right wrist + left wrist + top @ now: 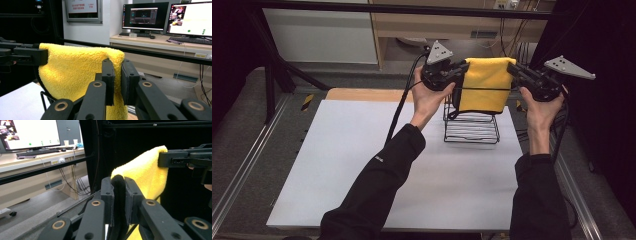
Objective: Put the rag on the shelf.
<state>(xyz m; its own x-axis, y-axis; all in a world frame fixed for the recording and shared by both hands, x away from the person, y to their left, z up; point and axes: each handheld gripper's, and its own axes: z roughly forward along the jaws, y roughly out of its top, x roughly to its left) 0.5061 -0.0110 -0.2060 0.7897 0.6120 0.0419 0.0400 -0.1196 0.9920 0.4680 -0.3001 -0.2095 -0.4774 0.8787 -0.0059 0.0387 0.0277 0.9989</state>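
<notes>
High view, item one: a bright yellow terry-pile cloth [486, 84], held up in the air between my two tools, hanging over the black wire rack [472, 125] that stands on the white worktop [362, 165] toward its far right. Item two: my left tool [460, 71], jaws pinched on the cloth's upper left corner; in the left gripper view a dark rolled hem sits squeezed between the pads, with yellow pile rising just behind it. Item three: my right tool [514, 68], jaws pinched on the upper right corner; in the right gripper view the yellow cloth [75, 67] passes straight between the two pads and falls away below them. Condition of the cloth: soft, light, limp; it sags into a shallow curve between the two holds and drapes freely underneath, the lower edge reaching the top wires of the rack. Handling note, my judgement: no stiffness at all, so it will fold or slump wherever it is unsupported, and the fluffy pile gives good bite with little risk of slipping or damage. Best holds are the corners along the stitched hem, both kept level and pulled gently apart so the cloth stays spread; a loose edge might snag on the rack's wires.
</notes>
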